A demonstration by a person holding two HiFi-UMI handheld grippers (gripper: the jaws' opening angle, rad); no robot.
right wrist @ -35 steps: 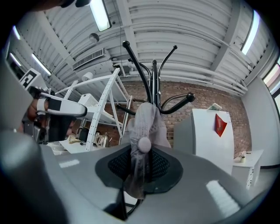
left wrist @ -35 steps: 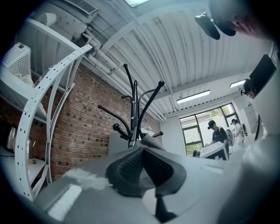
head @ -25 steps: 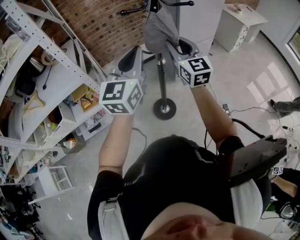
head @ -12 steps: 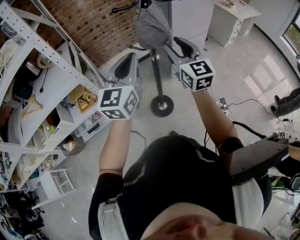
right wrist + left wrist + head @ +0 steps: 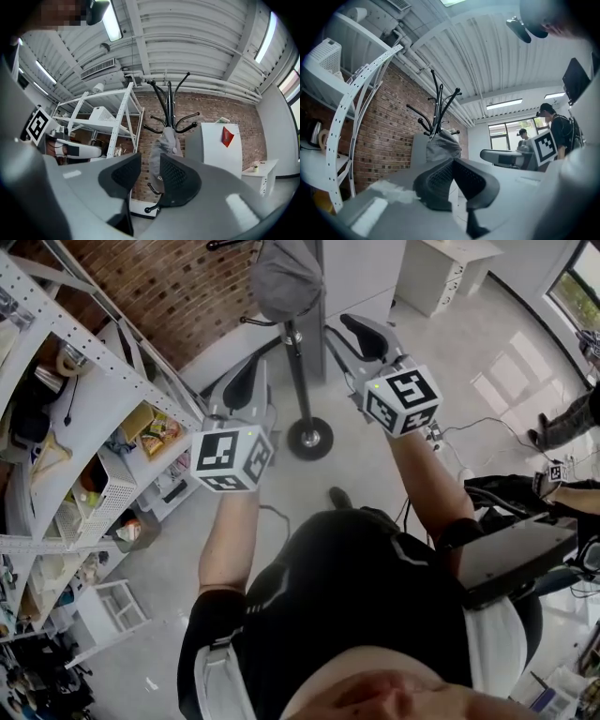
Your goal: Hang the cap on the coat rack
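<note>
A gray cap (image 5: 286, 277) hangs from the top of a black coat rack (image 5: 296, 362), far across the floor by a brick wall (image 5: 178, 287). The hanging looks done. Both grippers point toward the rack from the near side, well apart from it, probably to keep clear of the cap. The left gripper (image 5: 251, 381) has its jaws pressed together, holding nothing. The right gripper (image 5: 361, 338) has just been closing partway. Its jaws stand slightly apart, with nothing between them.
</note>
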